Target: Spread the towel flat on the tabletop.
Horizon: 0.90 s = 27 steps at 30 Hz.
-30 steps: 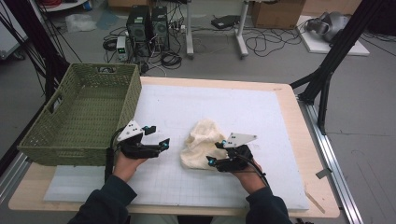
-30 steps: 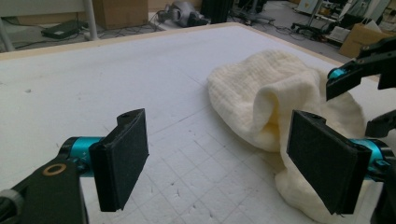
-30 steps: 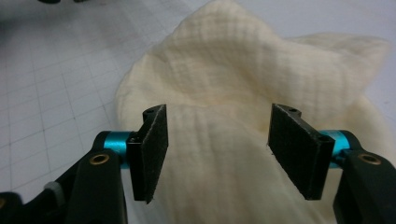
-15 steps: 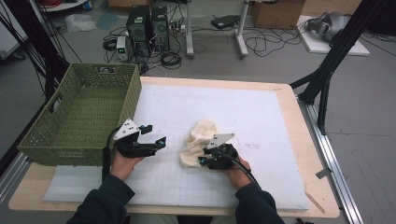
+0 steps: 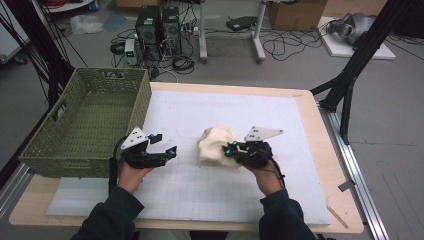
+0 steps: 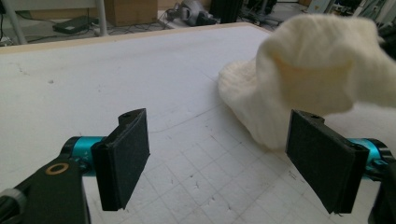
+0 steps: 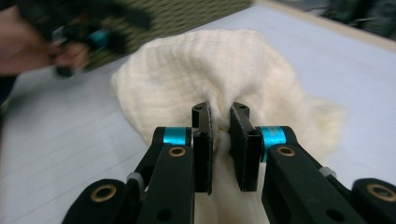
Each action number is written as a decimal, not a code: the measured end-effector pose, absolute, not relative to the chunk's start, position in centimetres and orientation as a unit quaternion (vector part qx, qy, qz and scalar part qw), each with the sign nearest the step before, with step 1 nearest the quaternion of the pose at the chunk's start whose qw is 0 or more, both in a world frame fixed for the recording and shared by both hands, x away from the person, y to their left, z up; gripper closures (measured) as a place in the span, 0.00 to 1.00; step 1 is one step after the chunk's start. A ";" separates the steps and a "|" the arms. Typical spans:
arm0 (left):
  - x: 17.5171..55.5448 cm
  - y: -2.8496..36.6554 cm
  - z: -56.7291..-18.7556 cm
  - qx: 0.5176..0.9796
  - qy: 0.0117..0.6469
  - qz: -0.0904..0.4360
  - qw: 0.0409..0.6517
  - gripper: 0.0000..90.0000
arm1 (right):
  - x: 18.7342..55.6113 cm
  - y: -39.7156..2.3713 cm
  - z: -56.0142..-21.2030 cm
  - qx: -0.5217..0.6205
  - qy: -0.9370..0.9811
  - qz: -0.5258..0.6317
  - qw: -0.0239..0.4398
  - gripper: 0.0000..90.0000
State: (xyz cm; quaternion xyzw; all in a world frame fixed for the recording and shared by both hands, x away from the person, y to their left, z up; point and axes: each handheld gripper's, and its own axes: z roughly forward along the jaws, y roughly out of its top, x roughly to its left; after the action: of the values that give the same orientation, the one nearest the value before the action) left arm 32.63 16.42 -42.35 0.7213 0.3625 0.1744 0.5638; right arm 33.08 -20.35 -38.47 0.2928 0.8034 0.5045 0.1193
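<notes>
Just right of the green basket (image 5: 87, 125) on the white counter (image 5: 300, 130), a soft, light cream cloth (image 5: 216, 144) bunches limply as the right gripper (image 7: 219, 123) jaws, freshly closed, pinch a fold, while the left gripper (image 6: 224, 163) jaws gape wide nearby, empty.

A wooden surface (image 5: 327, 150) is being covered by a white gridded mat (image 5: 210, 185). A green woven basket (image 5: 85, 125) and a cream cloth (image 5: 216, 145) are being carried on it.
</notes>
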 end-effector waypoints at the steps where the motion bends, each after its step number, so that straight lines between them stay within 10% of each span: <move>1: 32.6 16.4 -42.4 0.722 0.362 0.174 0.563 0.24 | 33.5 -21.1 -38.4 0.312 0.793 0.509 0.125 0.89; 14: 32.8 15.9 -42.8 0.729 0.359 0.166 0.559 0.25 | 38.9 -26.9 -41.0 0.499 0.736 0.419 0.185 0.87; 27: 32.7 16.0 -42.8 0.729 0.359 0.164 0.559 0.25 | 37.3 -28.4 -38.9 0.484 0.707 0.421 0.296 0.55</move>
State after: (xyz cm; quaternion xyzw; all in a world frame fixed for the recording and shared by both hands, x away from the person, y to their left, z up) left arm 32.69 15.99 -42.83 0.7292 0.3587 0.1640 0.5592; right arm 37.30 -28.43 -38.87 0.4843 0.7072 0.4213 0.2964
